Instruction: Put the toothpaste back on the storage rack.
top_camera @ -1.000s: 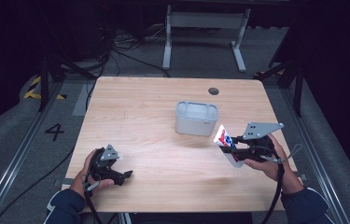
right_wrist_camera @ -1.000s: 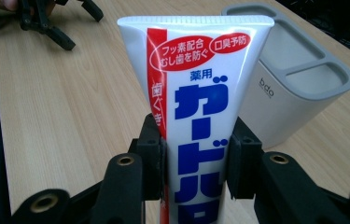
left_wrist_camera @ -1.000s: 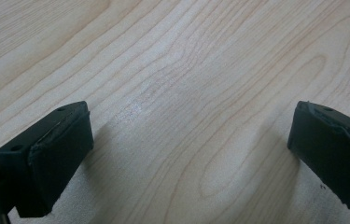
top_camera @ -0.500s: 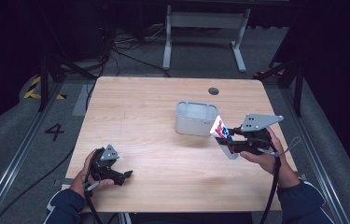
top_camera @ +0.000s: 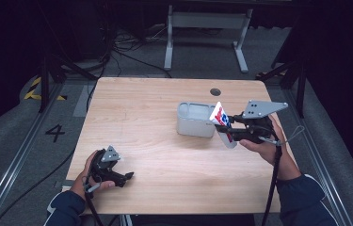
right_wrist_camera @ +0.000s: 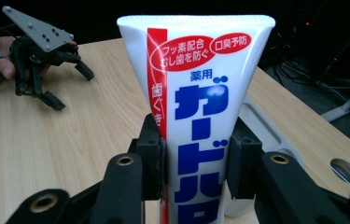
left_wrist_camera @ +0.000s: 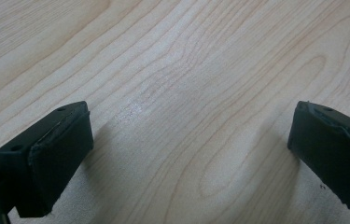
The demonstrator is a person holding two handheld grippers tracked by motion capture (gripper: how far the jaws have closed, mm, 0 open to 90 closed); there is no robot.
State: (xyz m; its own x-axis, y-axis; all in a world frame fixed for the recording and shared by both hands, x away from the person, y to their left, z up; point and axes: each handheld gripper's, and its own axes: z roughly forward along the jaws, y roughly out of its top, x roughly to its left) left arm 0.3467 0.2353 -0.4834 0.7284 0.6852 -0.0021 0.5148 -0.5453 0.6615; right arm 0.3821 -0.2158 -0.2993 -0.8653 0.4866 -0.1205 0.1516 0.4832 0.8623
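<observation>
— Where's the toothpaste tube [top_camera: 223, 124]?
— Pinched tight in the right gripper [top_camera: 233, 135], crimped end up toward 11 o'clock, right beside the grey holder [top_camera: 194, 120] at its 3 o'clock.
— And the left gripper [top_camera: 126, 177]?
— Wide open, holding nothing, far off at 7 o'clock.
— Anything extra up close?
— Blue letters, seen from the right gripper view.

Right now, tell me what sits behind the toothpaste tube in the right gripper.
Behind the toothpaste tube, clamped in the right gripper, stands the grey container on the wooden table. The tube covers most of it in the right gripper view.
</observation>
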